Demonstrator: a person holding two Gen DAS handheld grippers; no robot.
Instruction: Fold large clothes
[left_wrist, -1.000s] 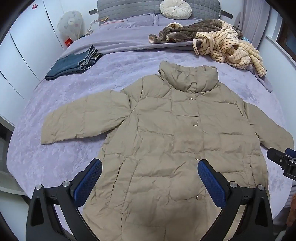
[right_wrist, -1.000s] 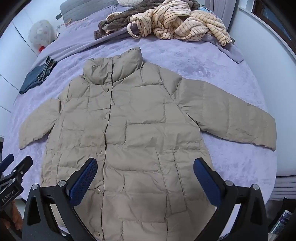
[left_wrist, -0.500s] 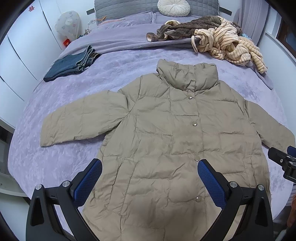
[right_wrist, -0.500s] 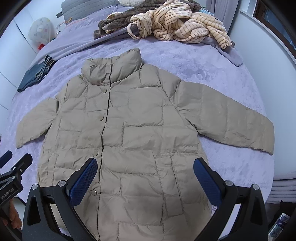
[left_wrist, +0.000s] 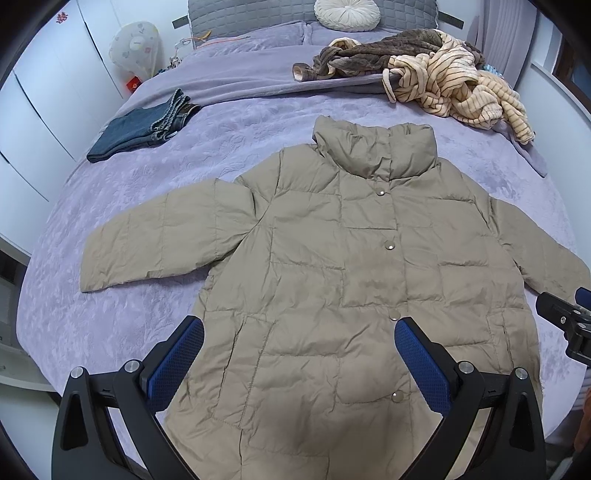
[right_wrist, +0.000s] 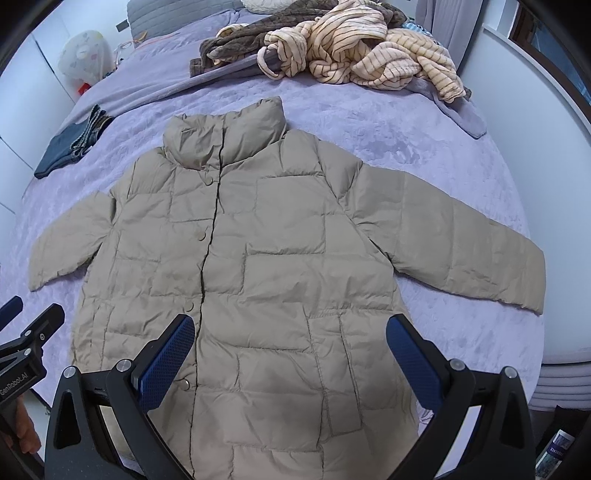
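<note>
Jacket (left_wrist: 354, 280) flat, snapped, sleeves out

Light was even, soft, fairly bright; shadows faint. Focus was sharp at centre. Strong fisheye bending at edges, black vignette in corners. No glare.

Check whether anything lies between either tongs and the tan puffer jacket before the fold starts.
Nothing visible does. The left tongs and right tongs both hang open directly over the puffer jacket. The folded jeans and the striped clothes pile lie apart from it, farther up the bed.
</note>
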